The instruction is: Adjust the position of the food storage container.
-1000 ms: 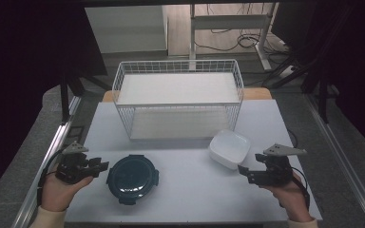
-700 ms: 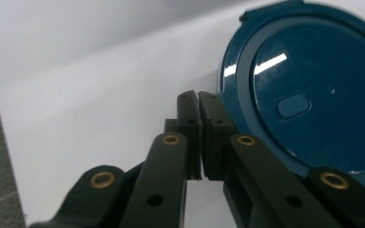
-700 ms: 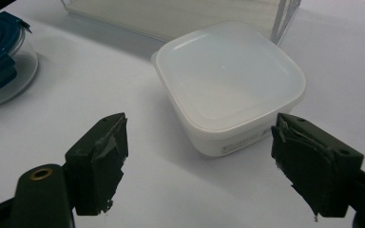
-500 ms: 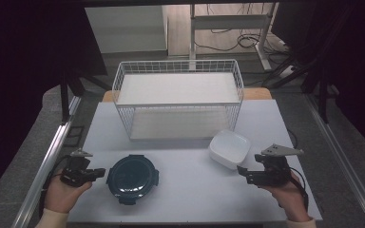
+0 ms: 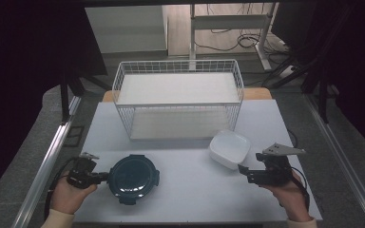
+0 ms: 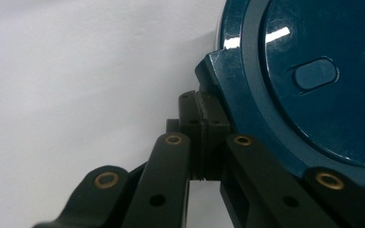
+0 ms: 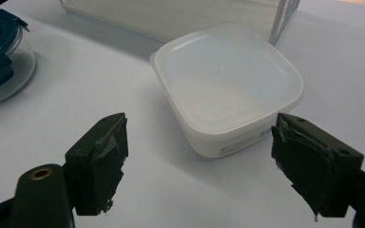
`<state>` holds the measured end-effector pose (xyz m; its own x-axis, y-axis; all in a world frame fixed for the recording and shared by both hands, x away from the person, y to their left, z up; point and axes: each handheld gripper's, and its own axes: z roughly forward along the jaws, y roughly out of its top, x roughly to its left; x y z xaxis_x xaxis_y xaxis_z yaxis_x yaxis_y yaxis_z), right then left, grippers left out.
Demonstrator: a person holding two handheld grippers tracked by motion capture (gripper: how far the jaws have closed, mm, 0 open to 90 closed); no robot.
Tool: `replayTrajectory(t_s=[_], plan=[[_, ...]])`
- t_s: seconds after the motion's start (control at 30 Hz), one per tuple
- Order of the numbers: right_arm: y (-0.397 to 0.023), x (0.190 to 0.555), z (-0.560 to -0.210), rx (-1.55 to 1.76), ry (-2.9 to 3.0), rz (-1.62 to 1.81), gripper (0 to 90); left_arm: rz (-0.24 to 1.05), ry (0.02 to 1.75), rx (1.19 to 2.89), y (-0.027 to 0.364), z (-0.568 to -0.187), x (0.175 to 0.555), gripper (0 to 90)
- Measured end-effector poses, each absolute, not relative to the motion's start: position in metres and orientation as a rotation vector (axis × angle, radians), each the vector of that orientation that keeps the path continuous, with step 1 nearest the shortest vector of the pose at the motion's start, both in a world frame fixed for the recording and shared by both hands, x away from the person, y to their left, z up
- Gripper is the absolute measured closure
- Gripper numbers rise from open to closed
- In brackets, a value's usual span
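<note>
While your left tongs [image 5: 103, 176] sit at the left rim of the round dark-teal lidded container [image 5: 134, 178], their jaws have just been closing and now stand pressed together right beside one of its lid latches [image 6: 214, 71]; whether they pinch anything of it you cannot tell. That container lies on the desk [image 5: 190, 190] directly to the right of those tongs, glossy lid up over a clear base. Your right tongs [image 5: 243, 172] gape wide and hold nothing, with the white square tub [image 5: 229, 148] just ahead and slightly left of them, its lid on, one corner turned toward the jaws. The wire basket [image 5: 178, 102] stands behind both.
</note>
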<state>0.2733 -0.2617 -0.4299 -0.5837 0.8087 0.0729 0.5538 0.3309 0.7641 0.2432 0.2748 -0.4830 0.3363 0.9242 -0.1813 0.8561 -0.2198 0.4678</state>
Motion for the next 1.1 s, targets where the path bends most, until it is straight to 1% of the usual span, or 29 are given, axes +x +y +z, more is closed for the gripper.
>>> replayTrajectory(t_s=[0.1,0.23,0.37,0.53,0.63,1.1], plan=[[-0.261,0.273,-0.429,1.204,2.279,1.115,19.4,0.154,1.533,2.109,0.274,-0.483,0.244,90.0],[-0.26,0.272,-0.428,1.198,2.278,1.119,19.5,0.152,1.517,2.106,0.271,-0.481,0.243,90.0],[-0.26,0.273,-0.429,1.202,2.28,1.117,19.5,0.122,1.493,2.101,0.269,-0.482,0.244,90.0],[-0.26,0.273,-0.429,1.201,2.278,1.117,19.5,0.128,1.48,2.112,0.262,-0.481,0.244,90.0],[-0.259,0.272,-0.427,1.2,2.272,1.12,19.4,0.101,1.458,2.113,0.259,-0.482,0.244,90.0],[-0.258,0.27,-0.422,1.18,2.265,1.131,19.4,0.054,1.329,2.197,0.218,-0.478,0.243,90.0]])
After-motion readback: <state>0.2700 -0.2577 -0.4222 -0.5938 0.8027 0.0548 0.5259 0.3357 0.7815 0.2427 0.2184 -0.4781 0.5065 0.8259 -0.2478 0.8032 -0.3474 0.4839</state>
